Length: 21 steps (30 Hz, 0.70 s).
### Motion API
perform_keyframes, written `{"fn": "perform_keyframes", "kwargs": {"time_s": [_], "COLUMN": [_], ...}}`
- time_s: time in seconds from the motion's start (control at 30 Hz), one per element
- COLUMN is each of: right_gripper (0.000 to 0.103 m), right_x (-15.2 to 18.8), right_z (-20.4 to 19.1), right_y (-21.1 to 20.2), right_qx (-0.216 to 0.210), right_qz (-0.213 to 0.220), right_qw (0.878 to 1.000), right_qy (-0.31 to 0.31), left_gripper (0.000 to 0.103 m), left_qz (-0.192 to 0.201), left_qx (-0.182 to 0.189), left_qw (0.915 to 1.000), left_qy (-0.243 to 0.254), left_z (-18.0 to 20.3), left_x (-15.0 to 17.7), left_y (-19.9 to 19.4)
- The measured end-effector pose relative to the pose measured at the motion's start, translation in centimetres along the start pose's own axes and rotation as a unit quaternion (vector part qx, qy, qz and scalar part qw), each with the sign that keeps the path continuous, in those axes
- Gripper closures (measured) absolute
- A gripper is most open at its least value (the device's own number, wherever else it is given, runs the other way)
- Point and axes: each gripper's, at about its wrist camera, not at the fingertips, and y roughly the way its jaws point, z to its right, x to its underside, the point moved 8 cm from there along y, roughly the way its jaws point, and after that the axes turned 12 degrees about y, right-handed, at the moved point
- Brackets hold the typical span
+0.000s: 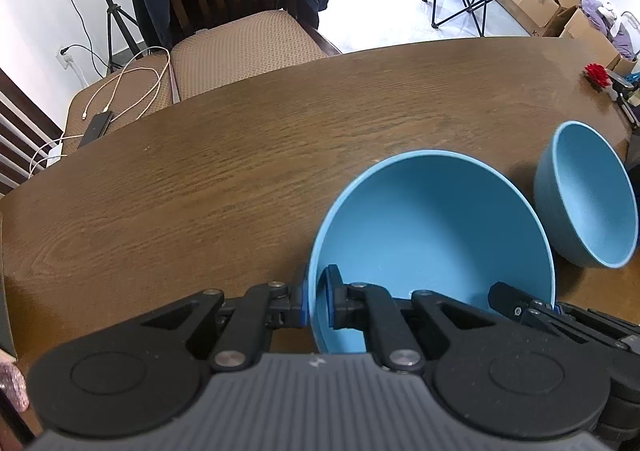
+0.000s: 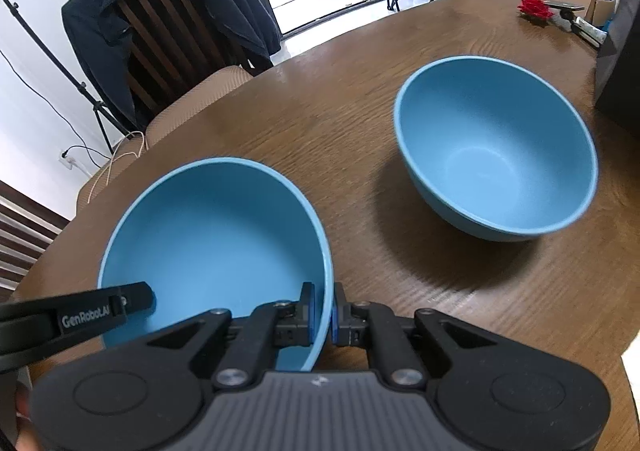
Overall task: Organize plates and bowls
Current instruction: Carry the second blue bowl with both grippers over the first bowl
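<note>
Right gripper [image 2: 323, 315] clamped on the near bowl [image 2: 216, 251], pinching its rim at 4 o'clock, one pad inside, one outside. Left gripper [image 2: 136, 297] reaches in from 9 o'clock, its finger tip over the same bowl's rim at 8 o'clock; grip not clear from here. Second blue bowl [image 2: 496, 155] sits upright on the wooden table [image 2: 320, 111] toward 1 o'clock, apart from the first. Red flower [image 2: 534, 9] at the far edge, 1 o'clock. Chair with dark jacket [image 2: 168, 23] at 11 o'clock.
</note>
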Motion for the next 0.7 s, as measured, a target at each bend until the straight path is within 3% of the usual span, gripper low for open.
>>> {"fn": "perform_keyframes", "kwargs": {"time_s": [0.7], "right_gripper": [0.096], "right_x": [3.4], "right_z": [5.8], "right_y": [-8.8], "right_qx": [-0.044], "right_qz": [0.009], "right_qw": [0.999], "right_qy": [-0.012], "left_gripper": [0.094], "left_qz": [0.027], "left_qx": [-0.032], "left_qw": [0.9991], "left_qy": [-0.002], "left_z": [6.0], "left_x": [5.6], "left_y": [-9.4]}}
